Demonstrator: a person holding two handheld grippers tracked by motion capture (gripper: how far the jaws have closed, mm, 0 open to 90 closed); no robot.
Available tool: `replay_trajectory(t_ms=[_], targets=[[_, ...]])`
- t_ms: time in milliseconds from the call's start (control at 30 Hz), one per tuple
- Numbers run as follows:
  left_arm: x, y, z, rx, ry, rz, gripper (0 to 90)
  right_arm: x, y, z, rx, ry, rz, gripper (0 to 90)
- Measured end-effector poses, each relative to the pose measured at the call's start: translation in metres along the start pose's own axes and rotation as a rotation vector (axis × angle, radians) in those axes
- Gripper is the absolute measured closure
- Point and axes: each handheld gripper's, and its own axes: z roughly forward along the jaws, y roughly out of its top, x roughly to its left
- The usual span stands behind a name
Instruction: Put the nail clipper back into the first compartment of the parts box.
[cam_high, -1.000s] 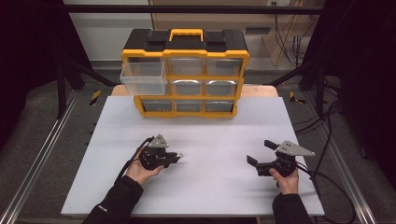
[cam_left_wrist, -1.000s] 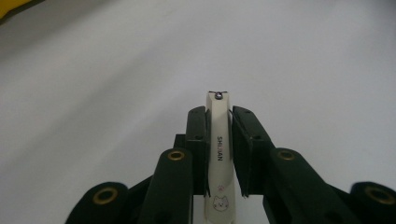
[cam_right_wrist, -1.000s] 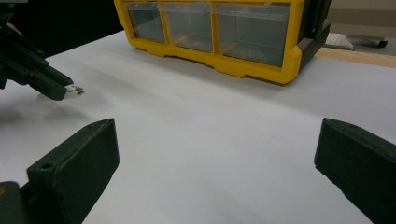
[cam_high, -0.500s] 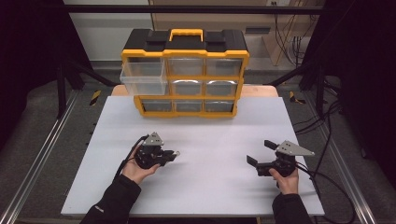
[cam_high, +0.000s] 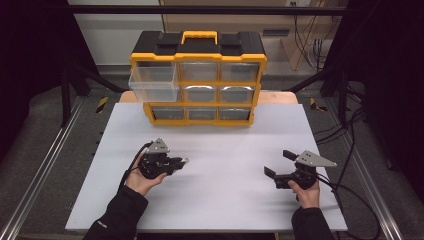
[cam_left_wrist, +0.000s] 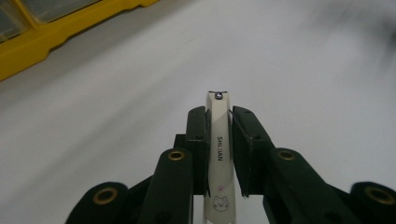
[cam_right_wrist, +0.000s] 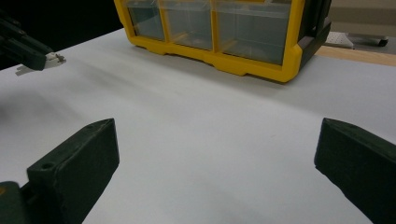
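Observation:
My left gripper (cam_high: 177, 162) is held just above the white table (cam_high: 225, 145) at the front left, its jaws pointing right. In the left gripper view that gripper (cam_left_wrist: 218, 121) is shut on a white nail clipper (cam_left_wrist: 218, 144) with a small cat print, whose metal tip sticks out past the pads. My right gripper (cam_high: 277, 164) rests at the front right, open, with nothing between its wide-apart jaws (cam_right_wrist: 215, 149). The right gripper view also catches the clipper's tip (cam_right_wrist: 49, 59) far off at its left.
A yellow and black drawer organiser (cam_high: 197, 75) stands at the back of the table, its upper left clear drawer (cam_high: 152, 85) pulled out. Cables (cam_high: 350, 150) trail off the right side. Metal frame rails (cam_high: 45, 165) run along both sides.
My left gripper has lifted slightly off the table with the clipper in it. The right gripper has stayed where it was.

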Motion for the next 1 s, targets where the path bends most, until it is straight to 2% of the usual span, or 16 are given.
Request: replay_trajectory(t_ms=[433,1000], targets=[[0.008,0.007,-0.026,-0.056,0.032,-0.024,76.8,0.0,0.0,0.0,-0.001,0.0,0.001,0.6],[0.012,0.013,-0.048,-0.112,0.052,-0.044,76.7,0.0,0.0,0.001,0.004,0.0,0.003,0.6]])
